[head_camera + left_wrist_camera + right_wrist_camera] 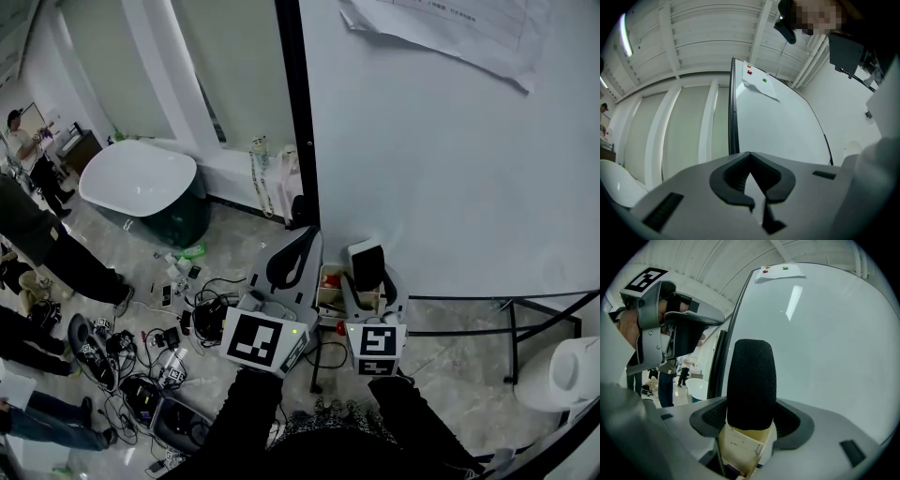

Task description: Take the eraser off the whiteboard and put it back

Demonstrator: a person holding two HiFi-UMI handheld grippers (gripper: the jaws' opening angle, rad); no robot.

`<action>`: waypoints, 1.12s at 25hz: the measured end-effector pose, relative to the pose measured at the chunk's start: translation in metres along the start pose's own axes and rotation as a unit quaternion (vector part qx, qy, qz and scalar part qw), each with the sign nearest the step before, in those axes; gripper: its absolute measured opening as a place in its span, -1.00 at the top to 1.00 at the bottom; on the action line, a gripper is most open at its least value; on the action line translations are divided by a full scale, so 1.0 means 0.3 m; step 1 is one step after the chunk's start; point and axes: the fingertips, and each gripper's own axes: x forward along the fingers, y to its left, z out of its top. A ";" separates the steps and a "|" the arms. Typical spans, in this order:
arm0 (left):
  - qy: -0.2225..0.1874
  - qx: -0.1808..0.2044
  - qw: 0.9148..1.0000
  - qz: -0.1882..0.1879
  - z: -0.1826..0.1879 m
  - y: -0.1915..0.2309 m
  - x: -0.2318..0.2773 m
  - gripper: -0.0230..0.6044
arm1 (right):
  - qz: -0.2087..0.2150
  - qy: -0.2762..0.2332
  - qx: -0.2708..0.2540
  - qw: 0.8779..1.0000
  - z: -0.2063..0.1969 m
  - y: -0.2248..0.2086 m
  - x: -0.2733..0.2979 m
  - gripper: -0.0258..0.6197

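The whiteboard (pixel 450 169) fills the upper right of the head view, with its black frame edge just left of my grippers. My right gripper (pixel 370 251) is shut on the eraser (pixel 367 265), which is held a little in front of the board's lower left part. In the right gripper view the eraser (pixel 751 385) stands upright between the jaws of the right gripper (pixel 751 404), black felt on top and cream body below, with the whiteboard (pixel 825 343) behind it. My left gripper (pixel 309 234) hangs beside it, level with the board's frame. In its own view the left gripper (pixel 750 153) is shut and holds nothing.
A paper sheet (pixel 450 28) hangs high on the board under coloured magnets (pixel 774 269). The board's metal stand (pixel 511 328) runs along the floor at right. A white tub (pixel 141 178), cables and gear (pixel 150 356) and people (pixel 37 244) fill the floor at left.
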 end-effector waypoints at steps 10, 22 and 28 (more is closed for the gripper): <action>-0.001 -0.003 1.000 -0.008 -0.001 -0.008 0.002 0.91 | 0.043 0.004 0.032 0.999 0.005 0.011 -0.011 0.06; 0.000 0.000 1.000 -0.007 -0.004 -0.008 -0.004 0.91 | 0.083 0.024 0.072 0.994 0.032 0.005 -0.044 0.06; 0.001 0.000 1.000 -0.010 -0.014 -0.009 0.008 0.91 | 0.052 -0.029 0.080 0.995 0.052 -0.011 -0.040 0.06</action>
